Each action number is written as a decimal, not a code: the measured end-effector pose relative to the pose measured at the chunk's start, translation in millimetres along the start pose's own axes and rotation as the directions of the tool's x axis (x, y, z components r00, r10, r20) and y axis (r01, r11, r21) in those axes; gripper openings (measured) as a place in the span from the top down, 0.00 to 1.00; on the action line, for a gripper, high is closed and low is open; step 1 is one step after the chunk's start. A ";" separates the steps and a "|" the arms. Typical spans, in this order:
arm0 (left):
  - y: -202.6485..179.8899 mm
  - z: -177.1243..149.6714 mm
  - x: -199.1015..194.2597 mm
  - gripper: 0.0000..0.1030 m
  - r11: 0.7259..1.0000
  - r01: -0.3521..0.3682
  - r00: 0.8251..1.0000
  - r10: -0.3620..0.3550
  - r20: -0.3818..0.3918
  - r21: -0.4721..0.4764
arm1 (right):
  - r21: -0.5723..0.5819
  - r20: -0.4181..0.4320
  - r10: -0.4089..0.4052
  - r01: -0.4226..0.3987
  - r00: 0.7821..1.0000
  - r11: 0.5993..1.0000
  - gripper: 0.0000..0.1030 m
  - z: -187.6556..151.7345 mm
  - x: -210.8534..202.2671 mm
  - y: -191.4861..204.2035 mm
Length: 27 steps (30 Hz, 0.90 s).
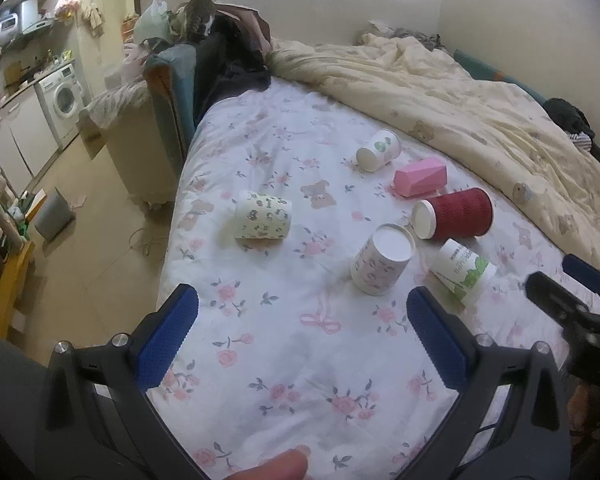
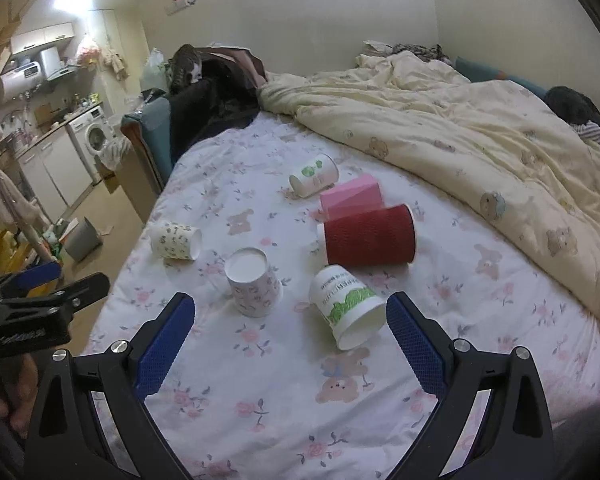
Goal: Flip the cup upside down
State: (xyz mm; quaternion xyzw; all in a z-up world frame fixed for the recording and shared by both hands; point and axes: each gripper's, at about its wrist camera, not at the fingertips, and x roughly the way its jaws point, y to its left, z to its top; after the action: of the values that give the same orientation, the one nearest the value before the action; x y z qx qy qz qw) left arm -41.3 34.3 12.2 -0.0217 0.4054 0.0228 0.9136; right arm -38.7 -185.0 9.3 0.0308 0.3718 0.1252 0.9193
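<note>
- The left claw [image 1: 302, 316] hangs over the floral bedsheet [image 1: 284, 368] with its blue pads wide apart and nothing between them.
- The right claw [image 2: 290, 322] is likewise spread wide and empty above the same sheet [image 2: 260, 400]; seen from the left wrist it shows only as a dark blurred shape [image 1: 572, 304] at the right edge.
- Five paper cups and a pink box [image 2: 350, 198] lie on the bed.
- The pink-print cup [image 2: 254, 284] [image 1: 382, 260] stands upside down, base up, mouth on the sheet, near the middle and just ahead of both claws.
- The green cup [image 2: 346, 306] [image 1: 462, 272] lies on its side just beside it, mouth toward the right claw, close to that claw's right pad [image 2: 414, 340].
- The red cup [image 2: 370, 236] [image 1: 454, 214] lies on its side behind the green cup, touching or nearly touching the pink box.
- The far white cup [image 2: 314, 176] [image 1: 378, 150] with green dots lies on its side beyond the box.
- The bear cup [image 2: 176, 240] [image 1: 264, 220] lies on its side to the left, apart from the others and near the bed's edge.
- A cream quilt [image 2: 460, 128] is bunched along the right side of the bed.
- A fingertip [image 1: 276, 464] shows at the bottom edge of the left wrist view.
</note>
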 end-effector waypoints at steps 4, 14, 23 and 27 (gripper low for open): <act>-5.2 -2.8 4.9 0.00 1.000 0.002 1.000 -0.002 -0.021 0.006 | 0.020 -0.005 -0.028 0.028 1.000 0.999 0.04 -1.4 5.9 -3.7; -0.1 -1.2 9.2 0.00 1.000 0.017 0.999 -0.018 -0.047 -0.025 | 0.034 -0.016 -0.027 0.027 1.000 0.999 0.04 -4.7 7.7 -6.7; 1.8 -2.0 9.1 0.00 0.999 0.032 0.998 -0.034 -0.052 -0.029 | 0.040 -0.024 -0.023 0.024 0.999 0.999 0.04 -4.1 9.6 -6.3; 1.8 -1.6 9.0 0.00 0.999 0.033 0.998 -0.034 -0.054 -0.031 | 0.034 -0.023 -0.027 0.027 0.999 0.999 0.04 -3.7 9.7 -6.0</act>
State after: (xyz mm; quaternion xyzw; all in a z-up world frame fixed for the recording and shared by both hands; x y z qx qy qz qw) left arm -36.5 36.2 4.5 -0.0431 0.4293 0.0131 0.9020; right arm -33.3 -188.5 -0.9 0.0402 0.3845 0.1067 0.9161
